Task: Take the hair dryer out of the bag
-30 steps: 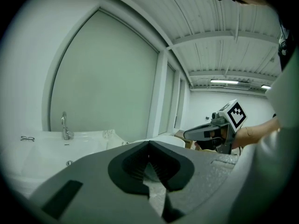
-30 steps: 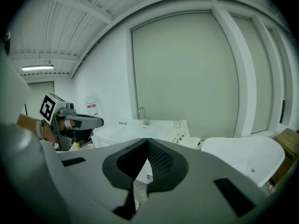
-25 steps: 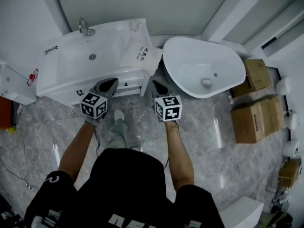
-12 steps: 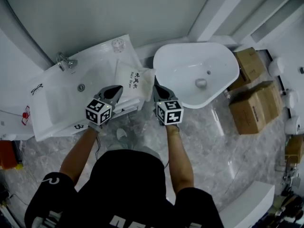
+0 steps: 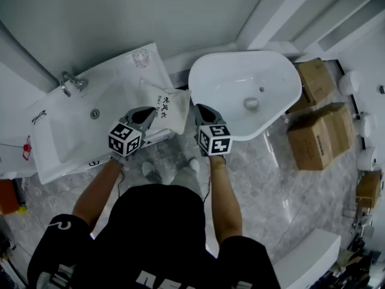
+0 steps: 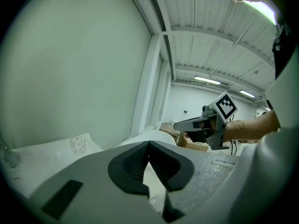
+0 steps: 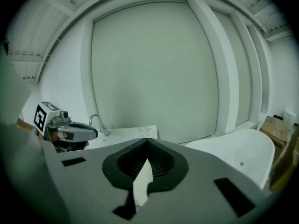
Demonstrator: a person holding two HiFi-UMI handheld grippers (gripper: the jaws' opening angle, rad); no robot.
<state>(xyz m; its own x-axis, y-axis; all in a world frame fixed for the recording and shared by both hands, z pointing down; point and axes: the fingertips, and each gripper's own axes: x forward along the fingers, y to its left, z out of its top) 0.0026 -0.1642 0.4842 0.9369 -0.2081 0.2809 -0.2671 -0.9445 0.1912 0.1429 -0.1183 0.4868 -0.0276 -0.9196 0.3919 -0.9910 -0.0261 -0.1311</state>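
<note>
A white cloth bag (image 5: 163, 108) with dark lettering lies on the right end of the white vanity counter (image 5: 51, 155). No hair dryer shows; whatever is in the bag is hidden. My left gripper (image 5: 147, 112) is shut and empty, its tip at the bag's left edge. My right gripper (image 5: 198, 108) is shut and empty too, just right of the bag, by the bathtub's rim. In the left gripper view the closed jaws (image 6: 148, 146) point along the counter, with the right gripper (image 6: 205, 125) off to the side. The right gripper view shows its closed jaws (image 7: 147, 143) and the left gripper (image 7: 65, 130).
The counter carries a sink basin with a chrome faucet (image 5: 71, 83) and a small glass (image 5: 141, 57) at the back. A white bathtub (image 5: 283, 110) stands right of the vanity. Cardboard boxes (image 5: 316, 140) are stacked further right on the marble floor.
Both grippers have moved forward from in front of the vanity cabinet up to the counter's edge, ending either side of the bag. The jaws stayed shut.
</note>
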